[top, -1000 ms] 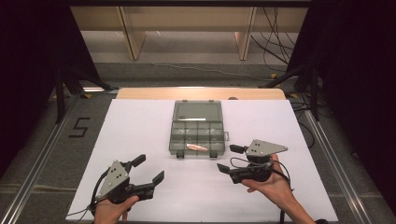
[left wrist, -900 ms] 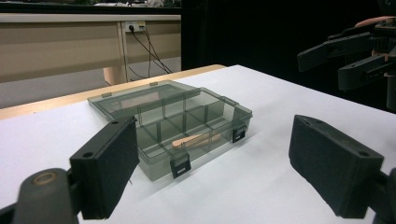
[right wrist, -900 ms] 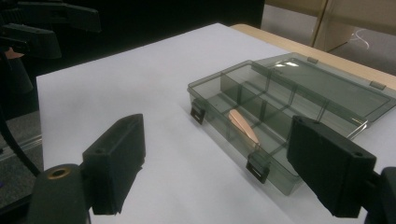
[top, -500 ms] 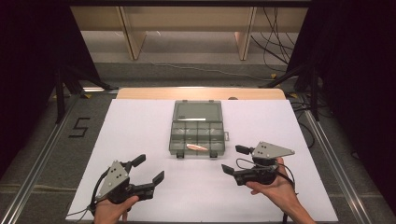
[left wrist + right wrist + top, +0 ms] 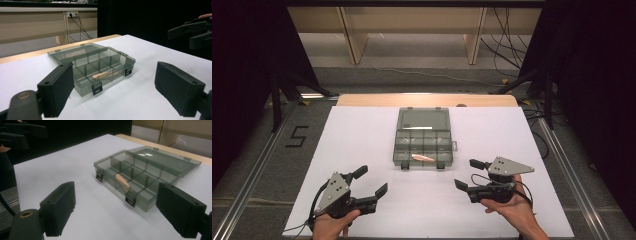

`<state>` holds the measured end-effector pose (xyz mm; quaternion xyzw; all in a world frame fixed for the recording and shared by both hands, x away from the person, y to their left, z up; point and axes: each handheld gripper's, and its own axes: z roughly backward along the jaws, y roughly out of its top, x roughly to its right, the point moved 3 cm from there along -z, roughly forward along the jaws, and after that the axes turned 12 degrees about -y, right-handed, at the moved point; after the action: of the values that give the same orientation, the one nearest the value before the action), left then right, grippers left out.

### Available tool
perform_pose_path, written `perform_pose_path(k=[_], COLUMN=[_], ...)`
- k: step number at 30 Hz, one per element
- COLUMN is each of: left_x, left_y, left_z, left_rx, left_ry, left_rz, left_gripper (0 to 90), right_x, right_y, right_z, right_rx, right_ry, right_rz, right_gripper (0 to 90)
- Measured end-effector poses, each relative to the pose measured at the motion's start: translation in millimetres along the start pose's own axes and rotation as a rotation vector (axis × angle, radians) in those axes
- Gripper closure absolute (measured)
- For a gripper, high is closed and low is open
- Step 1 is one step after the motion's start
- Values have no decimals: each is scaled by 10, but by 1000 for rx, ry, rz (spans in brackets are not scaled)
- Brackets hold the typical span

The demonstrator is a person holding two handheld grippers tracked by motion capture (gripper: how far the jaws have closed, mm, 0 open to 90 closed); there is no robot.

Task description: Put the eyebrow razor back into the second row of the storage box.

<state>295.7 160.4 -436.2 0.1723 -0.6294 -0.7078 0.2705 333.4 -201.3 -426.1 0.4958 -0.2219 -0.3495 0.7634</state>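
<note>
White counter carries an open compartment box; a tan stick already lies inside. Left gripper and right gripper wait near the box, fingers apart, empty; closing the lid seems left.

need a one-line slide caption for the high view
Two open hand-held grippers, left and right, rest near an open smoky compartment box holding one tan stick on a white table.

You are in a recording lab: black curtains flank a white-covered bench, loose cables cross the floor, a taped number marks it.
</note>
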Motion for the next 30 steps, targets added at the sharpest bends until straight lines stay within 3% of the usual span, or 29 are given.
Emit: perform_pose_path(k=[6,8,11,12,15,16,19,30], left_x=[-2,-11,-3,-3,0,-12,0,0], left_y=[1,5,2,2,0,6,1,4], left_z=[1,-9,0,2,3,-11,2,-2], left_rx=[2,13,4,3,1,15,0,2], left_ry=[-2,-10,-2,-1,2,-12,1,-2], left_rz=[-3,-13,-4,-3,1,-16,1,-2], left_gripper=[156,156,156,156,156,156,156,156], right_x=[-7,-20,-31,-38,-43,-43,-54,-13], right_y=[-29,-39,-52,-58,-75,-80,-101,-100], right_z=[53,74,86,113,135,140,162,187], right_rx=[15,0,29,7,17,19,15,15], right_ry=[-18,-4,-17,-12,-27,-26,-26,-39], right_rz=[6,1,4,3,12,14,-1,-4], right_gripper=[171,170,168,167,166,165,164,163])
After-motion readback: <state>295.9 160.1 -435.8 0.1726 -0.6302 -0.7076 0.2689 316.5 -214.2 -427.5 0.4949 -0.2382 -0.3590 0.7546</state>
